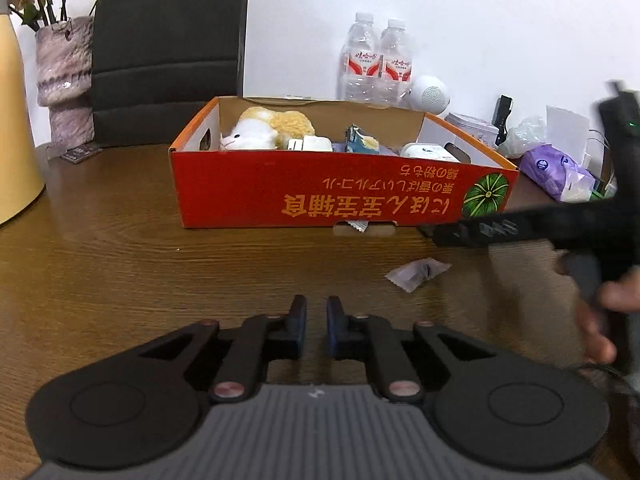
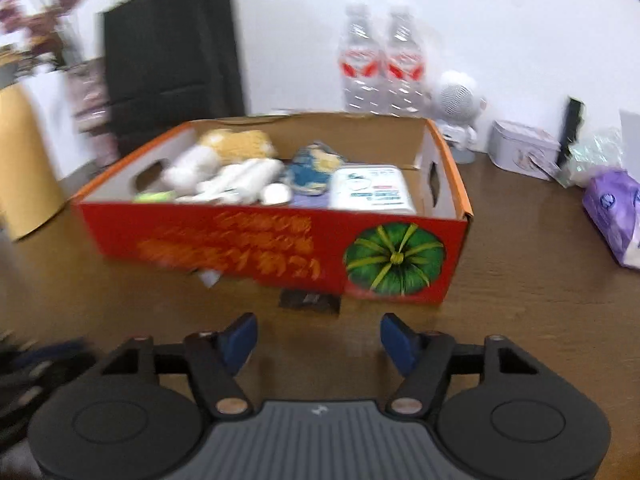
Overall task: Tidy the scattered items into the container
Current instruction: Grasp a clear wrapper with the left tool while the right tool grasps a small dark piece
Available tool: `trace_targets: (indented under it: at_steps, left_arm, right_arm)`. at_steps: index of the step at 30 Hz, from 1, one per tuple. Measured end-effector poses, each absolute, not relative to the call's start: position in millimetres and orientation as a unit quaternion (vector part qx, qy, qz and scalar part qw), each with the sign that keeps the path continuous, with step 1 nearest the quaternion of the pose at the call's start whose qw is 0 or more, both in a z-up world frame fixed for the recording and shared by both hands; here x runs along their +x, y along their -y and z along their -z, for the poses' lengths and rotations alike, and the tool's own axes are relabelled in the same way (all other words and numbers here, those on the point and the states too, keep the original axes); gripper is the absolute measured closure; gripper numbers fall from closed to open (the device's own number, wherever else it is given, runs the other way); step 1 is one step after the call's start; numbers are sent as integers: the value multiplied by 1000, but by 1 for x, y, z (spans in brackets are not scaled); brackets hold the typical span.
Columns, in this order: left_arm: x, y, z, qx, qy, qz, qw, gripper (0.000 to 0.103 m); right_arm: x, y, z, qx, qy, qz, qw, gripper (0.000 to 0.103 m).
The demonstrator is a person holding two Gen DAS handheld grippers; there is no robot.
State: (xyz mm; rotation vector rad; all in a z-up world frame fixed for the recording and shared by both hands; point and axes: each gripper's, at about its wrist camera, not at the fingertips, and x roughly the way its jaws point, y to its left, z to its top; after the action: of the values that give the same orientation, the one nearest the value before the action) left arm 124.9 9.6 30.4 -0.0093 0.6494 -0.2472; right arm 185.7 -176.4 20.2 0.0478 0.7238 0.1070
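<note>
On a dark brown wooden table point(image 1: 120, 248) against a white wall point(image 1: 480, 20), the red cardboard box point(image 1: 320, 188) sits ahead of the nearly closed, empty left gripper point(image 1: 316, 320) and the wide-open, empty right gripper point(image 2: 318, 340), a small crumpled wrapper point(image 1: 416, 274) between.

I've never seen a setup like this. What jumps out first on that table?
The bright red cardboard box with a green pumpkin picture sits mid-table, already holding a plush toy and small packs. Behind it, two water bottles stand at the wall. In front, a small crumpled wrapper lies loose on the wood, just ahead of the left gripper.
</note>
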Motion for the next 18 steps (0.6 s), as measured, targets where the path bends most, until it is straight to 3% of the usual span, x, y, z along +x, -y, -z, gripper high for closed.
trace_targets:
  at_steps: [2,4,9,14,18]
  left_arm:
    - [124,-11,-30,-8,-319,122,940,79]
    - [123,-9,-29,-5,-319,119,940,53]
    - [113,1,-31,32,-298,113,947,44]
    - [114,3,-29,37,-297,110,948,43]
    - [116,1,-27,14,-299,148,943,45]
  right_arm:
    - [197,174,-17,39,-360,-26,932,40]
    - [199,169,-14,40,-356,-17,933,39]
    - [197,155,-10,11,-340,-1,940,50]
    - [196,155,-12,4,-340,1,940,80]
    - [182,166,-13,8,-345,-17,938,83]
